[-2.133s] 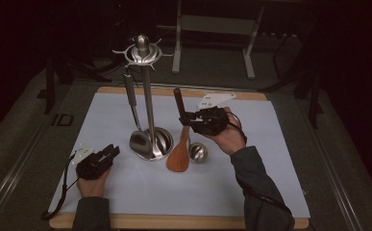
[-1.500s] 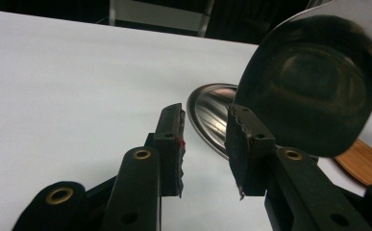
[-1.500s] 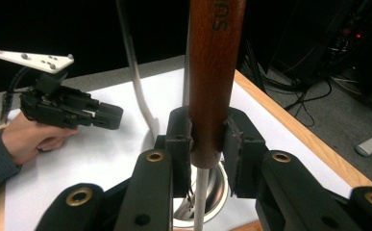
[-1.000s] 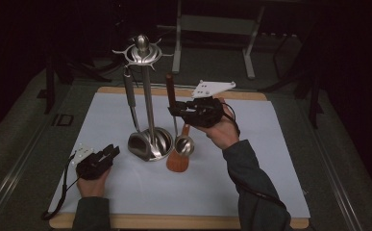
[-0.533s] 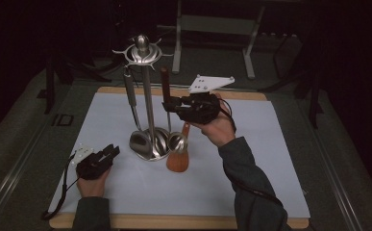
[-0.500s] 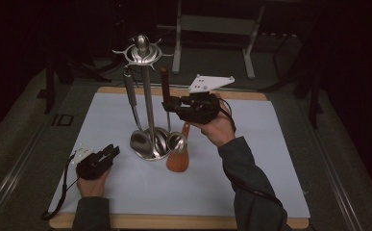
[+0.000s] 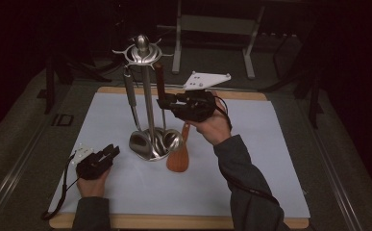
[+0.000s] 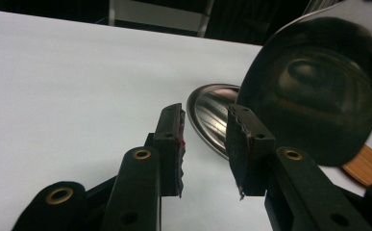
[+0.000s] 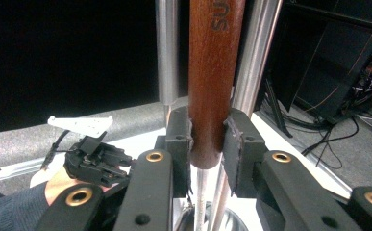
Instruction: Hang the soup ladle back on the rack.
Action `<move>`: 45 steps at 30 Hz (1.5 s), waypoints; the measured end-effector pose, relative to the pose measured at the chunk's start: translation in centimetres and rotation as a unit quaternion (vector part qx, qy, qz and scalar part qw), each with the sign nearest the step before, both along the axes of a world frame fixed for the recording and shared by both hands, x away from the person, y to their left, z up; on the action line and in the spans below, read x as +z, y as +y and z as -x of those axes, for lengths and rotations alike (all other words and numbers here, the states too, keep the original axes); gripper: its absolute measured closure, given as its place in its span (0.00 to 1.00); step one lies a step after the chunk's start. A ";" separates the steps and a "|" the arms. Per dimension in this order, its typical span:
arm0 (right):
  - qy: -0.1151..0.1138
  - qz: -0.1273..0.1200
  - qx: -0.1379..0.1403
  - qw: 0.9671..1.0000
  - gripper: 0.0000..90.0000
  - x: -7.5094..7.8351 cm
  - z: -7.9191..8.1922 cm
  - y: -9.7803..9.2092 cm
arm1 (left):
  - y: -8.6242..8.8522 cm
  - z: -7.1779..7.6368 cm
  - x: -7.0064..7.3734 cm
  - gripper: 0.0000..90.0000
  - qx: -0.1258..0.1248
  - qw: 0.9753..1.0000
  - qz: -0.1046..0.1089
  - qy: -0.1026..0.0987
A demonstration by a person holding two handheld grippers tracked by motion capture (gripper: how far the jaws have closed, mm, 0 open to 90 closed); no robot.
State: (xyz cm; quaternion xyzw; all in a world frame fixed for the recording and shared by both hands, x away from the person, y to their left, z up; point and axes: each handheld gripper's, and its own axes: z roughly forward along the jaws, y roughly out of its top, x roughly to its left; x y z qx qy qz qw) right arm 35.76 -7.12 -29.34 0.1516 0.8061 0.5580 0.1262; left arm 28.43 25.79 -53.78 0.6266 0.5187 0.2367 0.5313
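At the left of the high view, the left gripper [image 7: 110, 151] rests low on the white mat [image 7: 270, 159], held in a hand [image 7: 93, 183] near the front edge, its jaws pointing toward the stand. In the left gripper view its jaws stand partly apart with nothing between them, the mat bare beneath, and just beyond them lie the round metal base [image 8: 212, 115] of the stand and a large shiny spoon bowl [image 8: 318, 91] hanging close in front. Moving right in the high view, the metal stand [image 7: 147, 103] rises upright from its base near the middle of the mat, with a spiked ring at the top; a metal utensil [image 7: 130, 101] hangs from the ring on its left side. Just right of the pole, the right gripper [image 7: 162, 102] is raised off the mat and clamps the dark wooden handle [image 7: 159, 79] of a ladle, which stands nearly upright beside the pole with its top near the ring and its metal bowl [image 7: 174, 139] down by the base. In the right gripper view the jaws are closed tight on that wooden handle [image 9: 212, 77], the pads pressed on both sides. A wooden spatula [image 7: 179, 156] lies flat on the mat just right of the base, below the right hand [image 7: 212, 127].
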 end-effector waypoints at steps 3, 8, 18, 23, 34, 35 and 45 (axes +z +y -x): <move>0.000 0.001 -0.003 1.000 0.82 0.1 0.1 0.2 | 0.0 0.0 0.0 0.75 0.000 1.000 0.000 0.000; -0.004 0.009 -0.017 1.000 0.82 0.3 0.1 0.6 | 0.0 0.0 0.0 0.75 0.000 1.000 -0.001 0.000; 0.001 0.016 -0.021 1.000 0.82 0.0 0.1 0.9 | 0.0 0.0 0.0 0.75 0.000 1.000 -0.001 0.001; 0.005 0.009 -0.012 1.000 0.82 -0.1 -0.1 0.8 | 0.0 0.0 0.0 0.75 0.000 1.000 -0.001 0.000; 0.012 -0.002 0.001 1.000 0.81 -0.4 -0.4 0.9 | 0.0 0.0 0.0 0.75 0.000 1.000 0.000 0.000; 0.013 -0.002 0.001 1.000 0.81 -0.4 -0.4 0.9 | 0.0 0.0 0.0 0.75 0.000 1.000 0.000 0.000; 0.002 0.001 -0.003 1.000 0.82 -0.3 -0.3 1.1 | 0.0 0.0 0.0 0.75 0.000 1.000 0.000 0.000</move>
